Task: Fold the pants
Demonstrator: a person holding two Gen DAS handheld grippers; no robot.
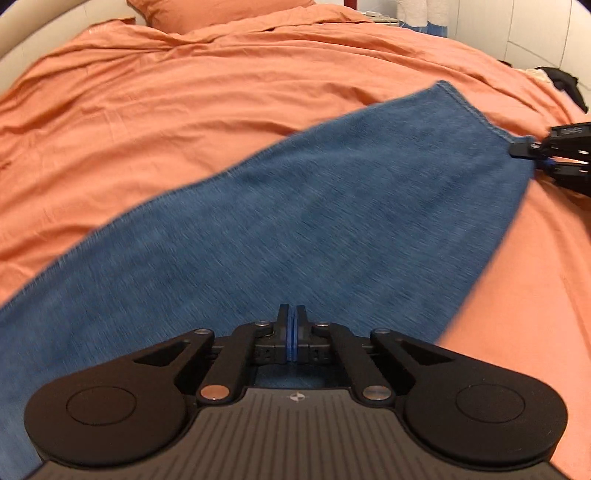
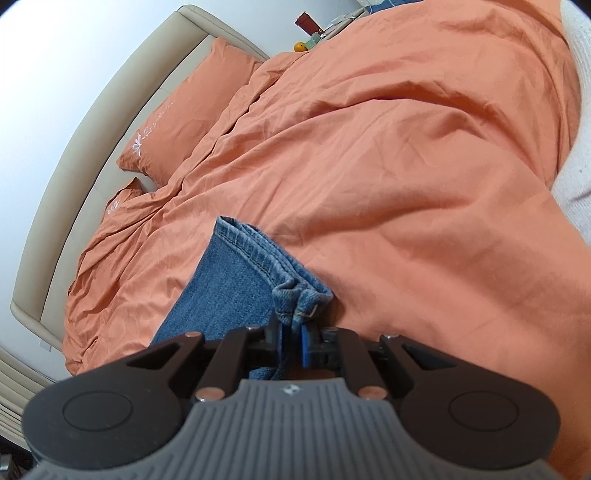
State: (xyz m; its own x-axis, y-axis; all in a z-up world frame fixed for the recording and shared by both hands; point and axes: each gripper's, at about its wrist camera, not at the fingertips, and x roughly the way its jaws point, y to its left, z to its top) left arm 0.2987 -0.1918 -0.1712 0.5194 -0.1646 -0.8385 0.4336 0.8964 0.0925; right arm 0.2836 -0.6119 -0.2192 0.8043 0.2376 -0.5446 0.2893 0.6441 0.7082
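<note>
Blue denim pants (image 1: 295,214) lie stretched across an orange bed, one leg running from lower left to the hem at the upper right. My left gripper (image 1: 292,314) hovers over the middle of the leg with its jaws pressed together and no cloth between them. My right gripper (image 1: 526,149) shows at the right edge, pinching the hem corner. In the right wrist view my right gripper (image 2: 293,330) is shut on the bunched hem of the pants (image 2: 236,284), with cloth pulled through the jaws.
The orange duvet (image 1: 184,110) covers the whole bed, wrinkled. Orange pillows (image 2: 184,122) lie against a beige headboard (image 2: 92,122). A bedside table with small items (image 2: 314,29) stands at the far end. A dark object (image 1: 565,81) lies at the bed's right edge.
</note>
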